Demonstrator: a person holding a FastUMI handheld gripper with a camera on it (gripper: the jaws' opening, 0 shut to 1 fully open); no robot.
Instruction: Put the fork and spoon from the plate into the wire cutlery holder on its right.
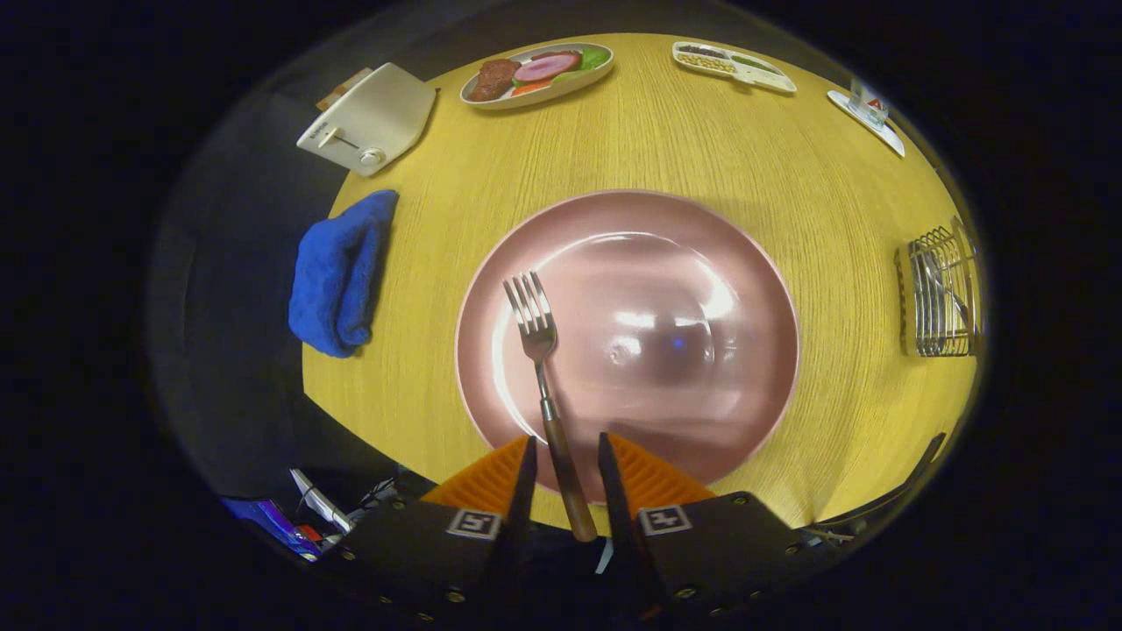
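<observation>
- My gripper (565, 456) sits low over the near rim of the plate (754, 350), fingers apart, with a narrow gap between them.
- The fork (543, 377) lies on the plate's left half, tines pointing away from me, and its wooden handle runs back over the near rim into that gap.
- The handle is between my fingers, but I see space on both sides of it, so nothing is clamped yet.
- The handle end hangs past the plate edge, over the table (701, 140), close by my left finger.
- The plate is pink and glossy, with glare across its middle; apart from the fork I see nothing lying on it.
- The holder (942, 294) stands well off to the right of the plate, near the table's right edge.
- Something metal stands inside its wires; I cannot tell whether that is the spoon.
- A blue cloth (337, 272) lies bunched at the table's left edge, well apart from the plate.
- Beyond the cloth, a toaster (368, 118) sits at the far-left corner.
- Far across the table there is a food dish (536, 72), then a snack tray (734, 67) to its right.
- A small stand (868, 109) sits at the far-right corner.
</observation>
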